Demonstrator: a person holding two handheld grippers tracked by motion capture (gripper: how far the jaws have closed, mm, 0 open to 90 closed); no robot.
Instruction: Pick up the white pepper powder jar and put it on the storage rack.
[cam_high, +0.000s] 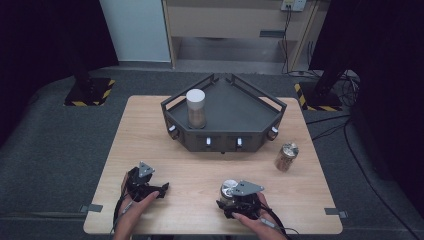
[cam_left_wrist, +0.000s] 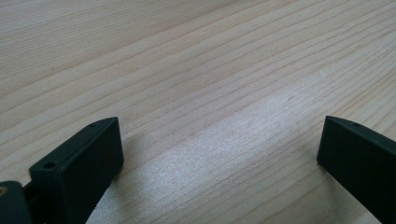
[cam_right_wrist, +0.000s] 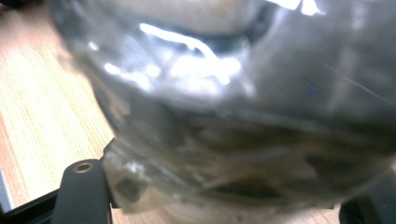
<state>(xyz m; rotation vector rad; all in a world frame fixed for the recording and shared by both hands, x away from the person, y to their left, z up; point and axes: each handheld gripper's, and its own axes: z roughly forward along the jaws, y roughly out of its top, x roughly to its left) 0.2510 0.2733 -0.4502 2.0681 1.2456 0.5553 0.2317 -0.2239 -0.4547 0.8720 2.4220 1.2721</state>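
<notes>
My right gripper (cam_high: 231, 199) clamps the clear jar (cam_high: 228, 191) near the table's (cam_high: 150, 150) front edge, steady for lifting; my left gripper (cam_high: 150, 189) rests open and empty, keeping clear near the front-left corner.

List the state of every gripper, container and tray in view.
Left gripper: open, nothing between its jaws, low over the table.
Right gripper: shut on the jar.
Can: upright on the table, apart.
White-lidded container: upright in the tray.
</notes>
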